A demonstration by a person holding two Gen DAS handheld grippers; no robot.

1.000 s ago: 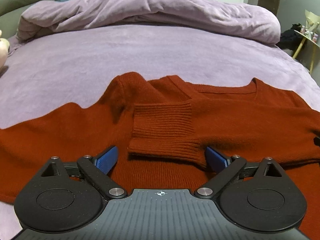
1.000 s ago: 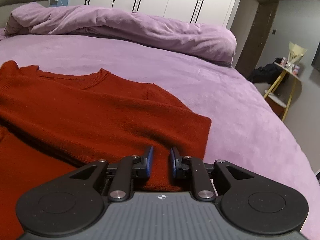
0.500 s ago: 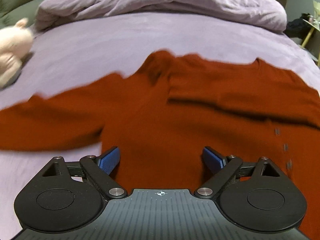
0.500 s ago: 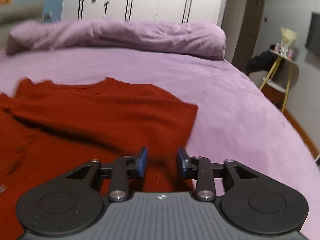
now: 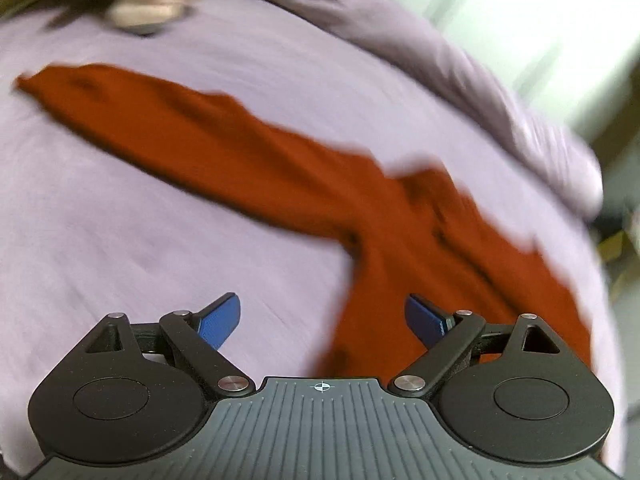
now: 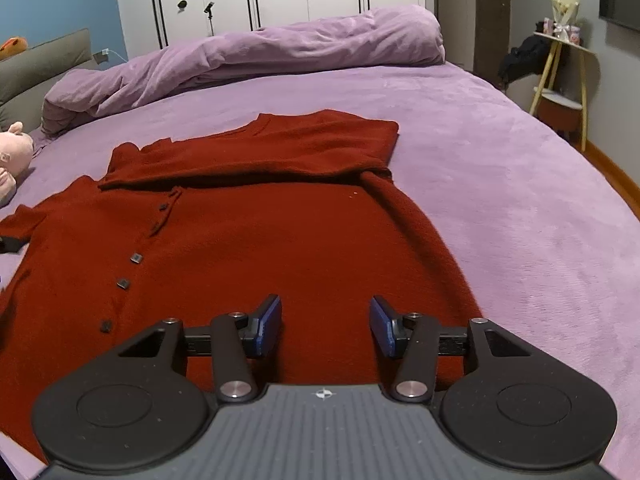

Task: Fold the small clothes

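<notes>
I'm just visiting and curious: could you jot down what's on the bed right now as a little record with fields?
garment: red cardigan, spread on the bed, buttons showing
folded so far: one sleeve laid across the chest
other sleeve: stretched out flat
surface: purple bedsheet
nearby: rumpled duvet, plush toy
left gripper: open, empty
right gripper: jaws opening, nothing held

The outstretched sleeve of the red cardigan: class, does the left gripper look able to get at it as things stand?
Probably yes. The left gripper has its jaws wide with nothing between them, and the sleeve lies flat on the purple bedcover ahead with nothing on it. The view is blurred, so this is tentative.
</notes>
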